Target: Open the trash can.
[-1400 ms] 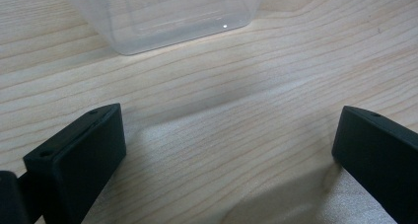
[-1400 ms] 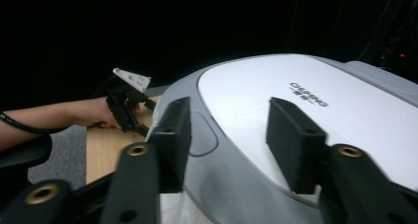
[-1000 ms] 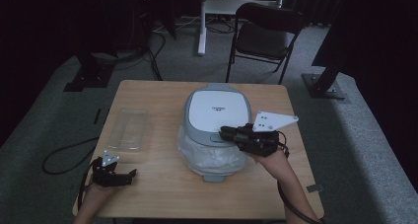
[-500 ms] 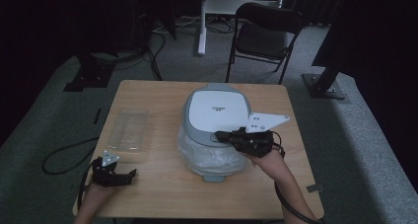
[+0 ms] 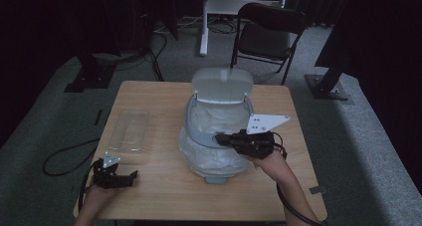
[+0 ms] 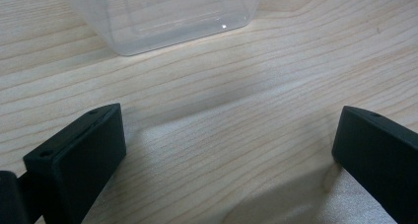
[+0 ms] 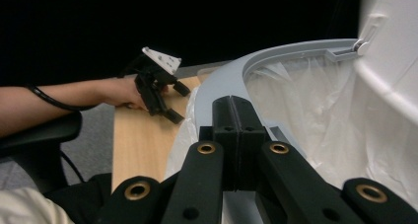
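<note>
A grey bin [image 5: 215,162] lined with a clear bag stands mid-table, its lid [image 5: 222,82] raised upright at the back. My right gripper [image 5: 220,140] is shut with nothing between its jaws, its tip resting at the bin's front rim. In the right gripper view the closed jaws [image 7: 238,120] point over the grey rim [image 7: 276,54] into the bag, with the white lid [image 7: 389,46] at right. My left gripper [image 5: 130,176] rests open on the table at the near left, also seen far off as the left gripper [image 7: 177,103]. Its open jaws [image 6: 231,150] face a clear container [image 6: 162,12].
The clear plastic container [image 5: 130,130] lies flat left of the bin on the wooden table [image 5: 164,196]. A black chair [image 5: 268,32] and stand bases sit on the floor beyond the far edge. Cables trail from both grippers off the near edge.
The bin's lid, flat and closed in the earlier frames, now stands open. My right gripper has edged left onto the front rim. The left gripper has not moved.
</note>
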Motion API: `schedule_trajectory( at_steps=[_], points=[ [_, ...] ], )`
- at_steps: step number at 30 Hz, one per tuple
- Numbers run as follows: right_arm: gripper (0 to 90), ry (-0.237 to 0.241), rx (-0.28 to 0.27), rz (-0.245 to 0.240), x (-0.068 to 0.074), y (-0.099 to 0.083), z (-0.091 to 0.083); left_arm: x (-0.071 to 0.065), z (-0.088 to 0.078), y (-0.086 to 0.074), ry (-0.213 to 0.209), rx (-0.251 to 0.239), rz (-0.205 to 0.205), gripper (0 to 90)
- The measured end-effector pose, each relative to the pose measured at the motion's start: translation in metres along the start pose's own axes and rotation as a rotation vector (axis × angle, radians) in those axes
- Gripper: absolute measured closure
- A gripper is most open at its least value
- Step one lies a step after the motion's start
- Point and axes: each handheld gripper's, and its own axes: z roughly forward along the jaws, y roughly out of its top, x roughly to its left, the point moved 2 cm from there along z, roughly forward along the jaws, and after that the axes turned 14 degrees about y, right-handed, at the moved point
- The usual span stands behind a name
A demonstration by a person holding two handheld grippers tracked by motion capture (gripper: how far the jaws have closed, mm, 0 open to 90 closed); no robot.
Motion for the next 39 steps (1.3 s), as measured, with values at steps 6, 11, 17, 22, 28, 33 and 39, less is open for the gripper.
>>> schedule_trajectory(
  at_steps=[6,11,17,22,28,33,39],
  points=[
    [83.3,-0.025,-0.045,0.041,-0.005,0.001,-0.005,0.000,0.000,0.000,0.000,0.000,0.000,0.6],
    [63.0,-0.035,-0.119,0.071,-0.008,0.002,-0.016,0.000,0.000,0.000,0.000,-0.001,0.001,0.6],
    [43.1,-0.111,-0.121,0.101,-0.012,0.002,-0.022,0.000,0.000,0.000,0.000,-0.001,0.001,0.6],
    [28.2,-0.182,-0.131,0.141,-0.018,0.000,-0.029,0.000,0.000,0.000,0.000,-0.001,0.000,0.6],
    [17.4,-0.258,-0.142,0.158,-0.024,-0.003,-0.037,0.000,0.000,0.000,0.000,-0.001,0.000,0.6],
    [12.3,-0.280,-0.148,0.160,-0.026,-0.007,-0.044,0.000,0.000,0.000,0.000,-0.001,0.000,0.6],
    [12.3,-0.336,-0.151,0.155,-0.028,-0.011,-0.053,0.000,0.000,0.000,0.000,-0.001,0.000,0.6]
  ],
)
